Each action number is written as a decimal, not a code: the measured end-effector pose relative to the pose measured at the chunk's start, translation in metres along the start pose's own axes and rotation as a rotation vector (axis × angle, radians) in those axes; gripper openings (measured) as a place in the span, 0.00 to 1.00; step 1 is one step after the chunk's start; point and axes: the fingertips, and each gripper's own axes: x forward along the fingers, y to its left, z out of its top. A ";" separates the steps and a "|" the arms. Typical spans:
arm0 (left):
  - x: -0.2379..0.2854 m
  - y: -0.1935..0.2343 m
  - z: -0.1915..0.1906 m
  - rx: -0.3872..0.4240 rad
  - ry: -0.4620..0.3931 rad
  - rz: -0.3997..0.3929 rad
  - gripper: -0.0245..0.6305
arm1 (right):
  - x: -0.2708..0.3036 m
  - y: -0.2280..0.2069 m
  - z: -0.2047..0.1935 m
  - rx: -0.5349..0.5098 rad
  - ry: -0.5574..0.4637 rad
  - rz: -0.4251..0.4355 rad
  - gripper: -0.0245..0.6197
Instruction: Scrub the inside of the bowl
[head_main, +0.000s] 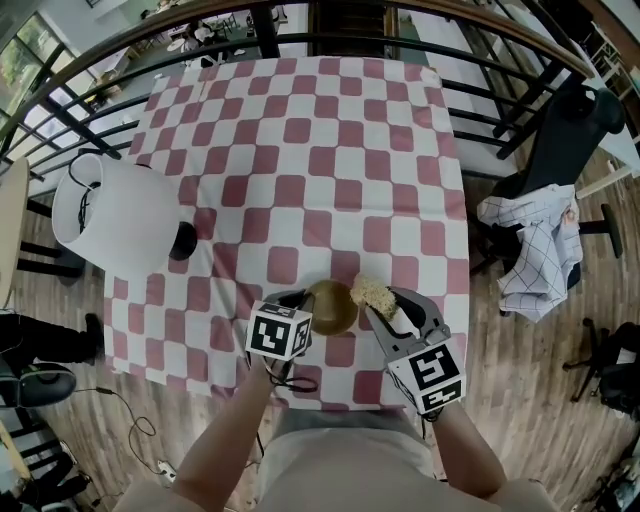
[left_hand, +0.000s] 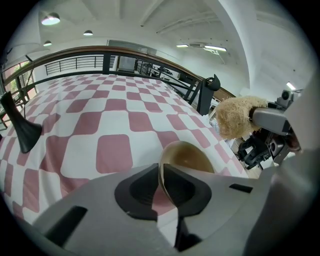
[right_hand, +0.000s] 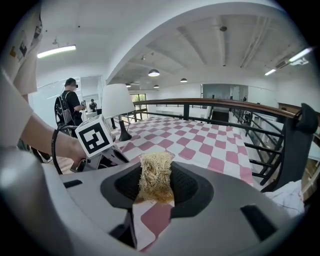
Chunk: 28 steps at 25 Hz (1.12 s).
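Note:
A small brown bowl (head_main: 333, 306) sits near the front edge of the checkered table (head_main: 300, 170). My left gripper (head_main: 300, 305) is shut on the bowl's left rim; in the left gripper view the thin rim of the bowl (left_hand: 187, 156) runs between the jaws of the gripper (left_hand: 162, 184). My right gripper (head_main: 378, 303) is shut on a tan fibrous scrubber (head_main: 373, 293), held just right of the bowl and above its rim. In the right gripper view the scrubber (right_hand: 155, 176) fills the gap of the gripper (right_hand: 155, 187). The scrubber (left_hand: 239, 116) also shows at the right of the left gripper view.
A white lamp (head_main: 115, 215) with a black base (head_main: 183, 240) stands at the table's left side. A black railing (head_main: 120, 90) rings the table's far side. A chair with a checked cloth (head_main: 535, 245) stands to the right. A person (right_hand: 70, 107) stands in the distance.

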 end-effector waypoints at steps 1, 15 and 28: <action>-0.002 0.000 0.001 -0.003 -0.008 0.003 0.11 | 0.000 0.002 0.001 0.004 0.000 0.004 0.27; -0.084 -0.009 0.040 0.029 -0.177 0.050 0.13 | -0.024 0.013 0.067 -0.005 -0.119 -0.007 0.27; -0.223 -0.052 0.107 0.176 -0.513 0.100 0.07 | -0.093 0.045 0.170 -0.105 -0.322 -0.017 0.27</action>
